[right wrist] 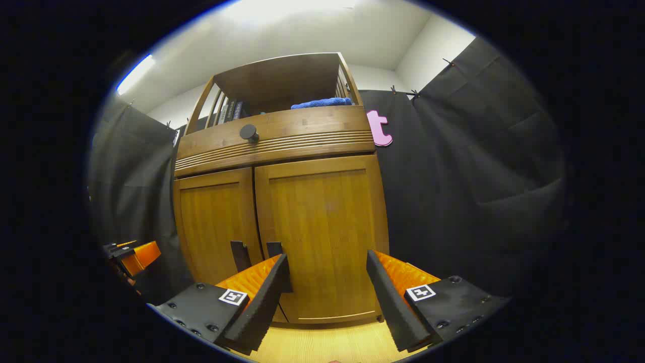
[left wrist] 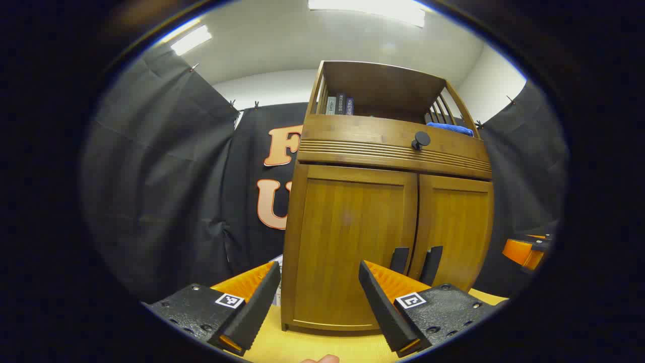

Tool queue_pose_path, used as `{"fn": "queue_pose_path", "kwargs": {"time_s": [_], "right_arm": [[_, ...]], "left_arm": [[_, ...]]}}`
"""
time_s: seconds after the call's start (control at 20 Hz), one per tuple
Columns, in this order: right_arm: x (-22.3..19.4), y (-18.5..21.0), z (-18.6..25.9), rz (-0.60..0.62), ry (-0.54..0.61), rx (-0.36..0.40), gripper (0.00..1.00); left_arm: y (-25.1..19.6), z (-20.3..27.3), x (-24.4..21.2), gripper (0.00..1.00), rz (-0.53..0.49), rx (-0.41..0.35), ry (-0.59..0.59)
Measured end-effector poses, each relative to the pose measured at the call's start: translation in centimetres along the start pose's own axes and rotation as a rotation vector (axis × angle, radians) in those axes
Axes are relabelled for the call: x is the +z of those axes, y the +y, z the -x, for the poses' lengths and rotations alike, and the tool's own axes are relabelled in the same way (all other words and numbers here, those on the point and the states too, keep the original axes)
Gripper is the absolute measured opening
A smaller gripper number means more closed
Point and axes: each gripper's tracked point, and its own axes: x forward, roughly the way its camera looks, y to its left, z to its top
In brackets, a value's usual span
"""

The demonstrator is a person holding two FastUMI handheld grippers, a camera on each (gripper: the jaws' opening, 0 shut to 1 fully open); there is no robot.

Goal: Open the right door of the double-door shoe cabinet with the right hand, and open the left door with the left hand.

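1. Straight ahead of the parted fingers of the left gripper (left wrist: 318,307): shoe cabinet (left wrist: 388,201), standing upright, taller than wide, both doors flat and closed, front turned toward the jaws.
2. Between and beyond those fingers: left door (left wrist: 347,242); past the finger on the far side, right door (left wrist: 456,232). Two dark vertical handles at the meeting edges, left handle (left wrist: 399,259) and right handle (left wrist: 432,264), lower ends cut off by that same finger.
3. Ahead of the right gripper (right wrist: 327,297), likewise spread wide and holding nothing: right door (right wrist: 322,232) framed between the fingers, left door (right wrist: 216,227) off to the side, its handle (right wrist: 241,256) and the right one (right wrist: 274,249) just above one finger, partly covered.
4. Above the doors: ribbed drawer front with a round dark knob (left wrist: 421,139), then an open shelf with books (left wrist: 338,105) and a folded blue cloth (left wrist: 451,129), mostly hidden behind the rail.
5. Beneath the jaws: yellow table surface (left wrist: 312,345) bearing the cabinet; nothing between fingers and doors.
6. Far to one side at the edge: other gripper (left wrist: 526,250), only partly seen, jaws not readable there.
7. Around the cabinet: black cloth (left wrist: 161,176); ceiling lights (left wrist: 191,39) overhead. Small white thing beside the cabinet base, too hidden to identify.
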Motion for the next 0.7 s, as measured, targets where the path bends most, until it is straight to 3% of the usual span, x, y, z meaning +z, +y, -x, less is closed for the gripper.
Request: {"fn": "queue_pose_path", "kwargs": {"time_s": [0.05, 0.1, 0.15, 0.35, 0.4, 0.6, 0.65, 0.7], "right_arm": [[0.2, 0.2, -0.1, 0.009, -0.003, -0.004, 0.99], [0.3, 0.6, 0.0, 0.011, -0.011, -0.003, 0.99], [0.3, 0.9, -0.1, 0.013, -0.013, -0.002, 1.00], [0.2, 1.7, -0.2, 0.024, -0.012, -0.003, 0.92], [0.2, 1.9, -0.2, 0.029, -0.012, 0.001, 0.92], [0.3, 2.2, -0.1, 0.041, -0.012, 0.010, 0.92], [0.4, 2.3, -0.2, 0.041, -0.012, 0.012, 1.00], [0.3, 2.4, -0.2, 0.042, -0.010, 0.014, 0.93]], "left_arm": [[0.0, 0.0, -0.1, 0.91, 0.001, -0.009, 0.003], [0.2, -0.1, 0.0, 0.91, 0.000, -0.008, 0.002], [0.4, -0.1, 0.0, 0.98, 0.001, -0.006, 0.002], [0.4, -0.3, -0.1, 0.91, 0.010, -0.023, 0.003], [0.5, -0.3, 0.0, 0.98, 0.011, -0.022, 0.000], [0.8, -0.1, -0.1, 0.94, 0.017, -0.016, -0.005], [0.9, -0.1, -0.1, 0.98, 0.016, -0.013, -0.002], [1.1, -0.1, -0.1, 0.98, 0.015, -0.010, 0.002]]}}
